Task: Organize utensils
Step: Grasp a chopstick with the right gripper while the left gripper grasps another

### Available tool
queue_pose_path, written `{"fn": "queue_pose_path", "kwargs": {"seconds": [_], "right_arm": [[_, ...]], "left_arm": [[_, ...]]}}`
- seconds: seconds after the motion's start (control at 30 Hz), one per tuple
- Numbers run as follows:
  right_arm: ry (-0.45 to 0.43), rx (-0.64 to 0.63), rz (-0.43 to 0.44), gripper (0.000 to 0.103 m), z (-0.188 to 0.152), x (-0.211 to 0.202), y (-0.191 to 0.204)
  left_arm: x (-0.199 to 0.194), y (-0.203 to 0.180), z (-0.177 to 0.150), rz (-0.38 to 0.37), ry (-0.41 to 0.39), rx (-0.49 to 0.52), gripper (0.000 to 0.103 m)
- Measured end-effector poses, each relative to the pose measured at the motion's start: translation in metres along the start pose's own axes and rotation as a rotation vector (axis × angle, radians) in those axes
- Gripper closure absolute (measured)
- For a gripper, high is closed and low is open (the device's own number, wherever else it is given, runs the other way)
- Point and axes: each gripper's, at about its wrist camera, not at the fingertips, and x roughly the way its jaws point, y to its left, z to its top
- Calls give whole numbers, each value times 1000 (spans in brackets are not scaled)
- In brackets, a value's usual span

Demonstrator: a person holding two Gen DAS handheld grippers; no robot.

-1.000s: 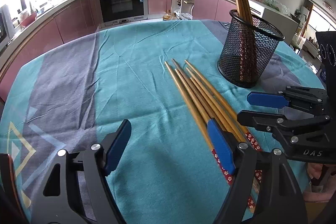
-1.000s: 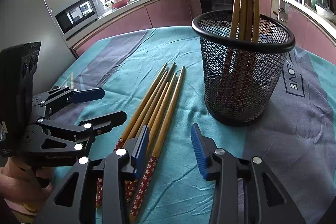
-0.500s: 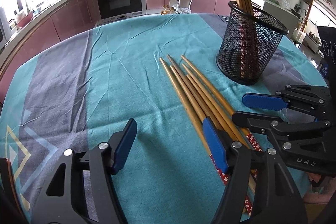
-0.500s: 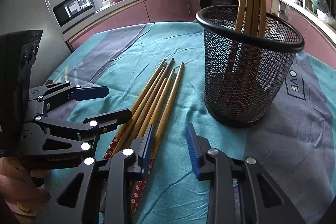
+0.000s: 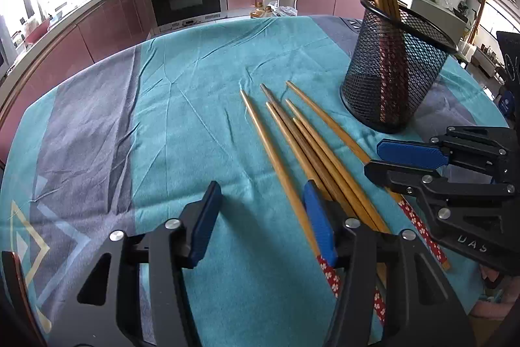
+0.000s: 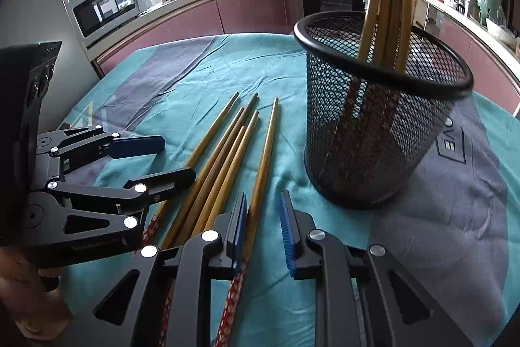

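Six loose chopsticks (image 5: pixel 312 145) lie side by side on the teal cloth of the counter (image 5: pixel 195 119), near its middle, their tips fanned toward the black mesh holder (image 5: pixel 393 73) and their red patterned handles toward the near edge. The holder stands upright just beyond them, toward the far right of the counter, with several chopsticks already leaning in it.

The right tool (image 6: pixel 263 226) is part open and empty. Its jaws straddle the outermost chopstick (image 6: pixel 265 158), the one nearest the holder, at about where the plain wood meets the patterned handle. The left tool (image 5: pixel 260 220) is wide open and holds nothing; its right pad sits over the bundle's handle ends, but whether it touches them cannot be told.

The step in hand looks to be picking that single stick. To do it well, the right tool should settle low enough for both pads to meet the wood, then close squarely so the round shaft does not roll out. Its left pad lies close to the neighbouring stick, so a slight shift toward the holder would avoid catching two. The left tool could steady the rest of the bundle. Once lifted, the stick needs tipping upright, handle down like the others, to clear the rim.
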Motion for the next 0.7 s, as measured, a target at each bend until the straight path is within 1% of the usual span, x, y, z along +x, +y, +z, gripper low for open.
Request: {"fn": "queue_pose_path", "kwargs": {"seconds": [0.1,0.17,0.2,0.23,0.27,0.3,0.37,0.47,0.57,0.7], "right_arm": [[2,-10,-9,84,3,4,1],[2,-15,-16,86,6,6,2],[2,-18,-21,89,7,7,2],[2,-18,-24,93,8,8,2],[1,-14,-22,93,8,8,1],[1,-7,-18,95,8,8,0],[0,2,-12,97,8,7,-2],[-4,18,-2,97,8,4,-4],[-22,24,14,97,8,-5,-5],[-66,8,45,97,8,-25,-3]], "left_arm": [[2,1,4,-1,3,-3,63],[3,1,7,-4,6,-3,73],[3,1,9,-5,8,-5,76],[3,1,10,-9,8,-8,81],[4,2,11,-16,9,-14,86],[4,2,11,-18,9,-19,88],[4,3,11,-19,7,-34,91],[2,4,10,-21,4,-52,95],[-2,8,9,-29,-2,-73,95],[-17,13,9,-63,-31,-86,95]]}}
